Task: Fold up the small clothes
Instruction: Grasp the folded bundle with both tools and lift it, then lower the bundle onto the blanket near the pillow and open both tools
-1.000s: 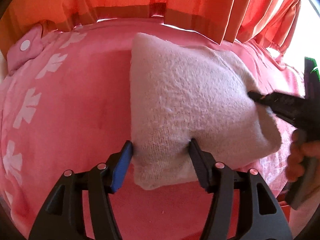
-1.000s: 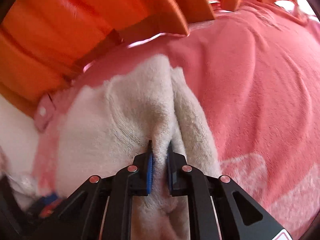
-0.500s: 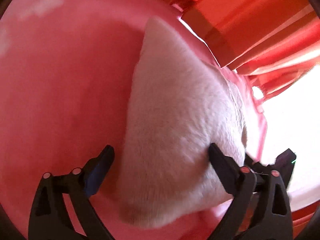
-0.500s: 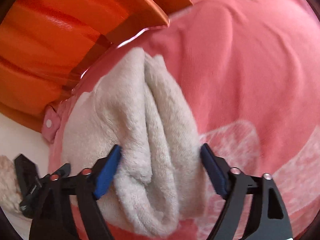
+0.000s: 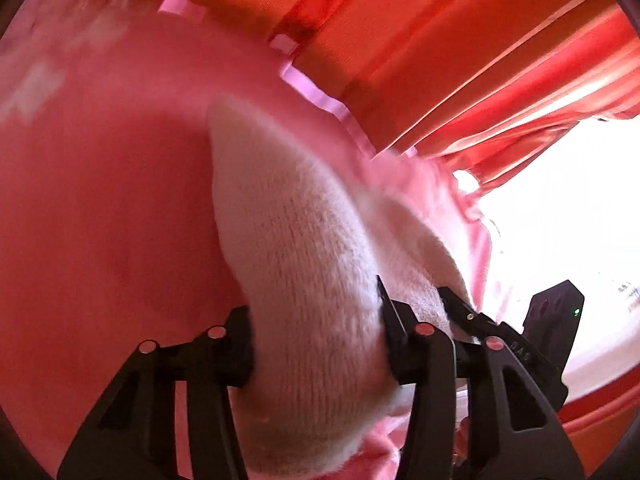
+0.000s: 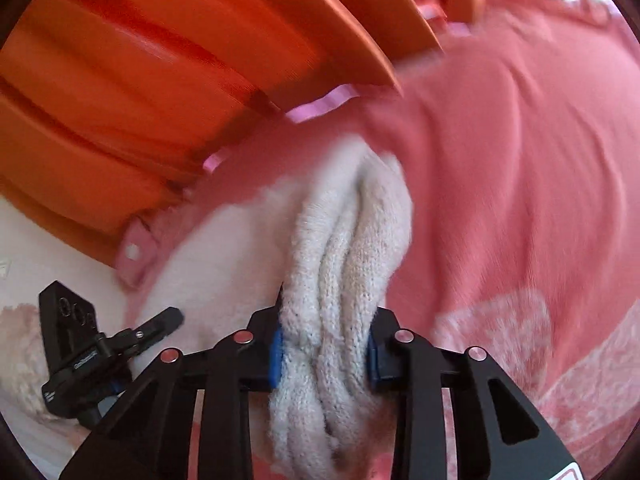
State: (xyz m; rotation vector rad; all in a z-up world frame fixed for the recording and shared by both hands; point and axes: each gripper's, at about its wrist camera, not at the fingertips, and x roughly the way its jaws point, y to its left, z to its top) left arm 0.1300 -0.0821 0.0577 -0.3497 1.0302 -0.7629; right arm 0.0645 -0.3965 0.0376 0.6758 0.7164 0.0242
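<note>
Left gripper: clenched on the near end of the white knit, one finger pressed into each flank. Half a second ago spread wide around the same bundle without pressing; jaws closing since then, with the cloth between them the whole time.

Right gripper: also clenched on the knit, blue pads sunk into the stacked folds at the other end. Same story here: thin pinch on one ridge a second ago, then wide apart, now closing around all layers together.

From the knit outward: folded into a thick bundle with several layers, raised a little at the gripped ends, far tip apparently resting on the pink blanket. Below and around the knit, only the blanket, with pale flower prints near its edge. Behind the knit, orange curtain hanging close to the blanket's far edge. Beside the knit, at the curtain side, a small pink tab with a snap button in the right view.

Meaning for the task, as a judgement: regrasp finished, from thin edge holds to full-thickness holds at both ends. Folding itself probably done or nearly done; bundle now ready for lifting away or for one more fold. Risk: loose inner layers slipping out if the squeeze is weak.
</note>
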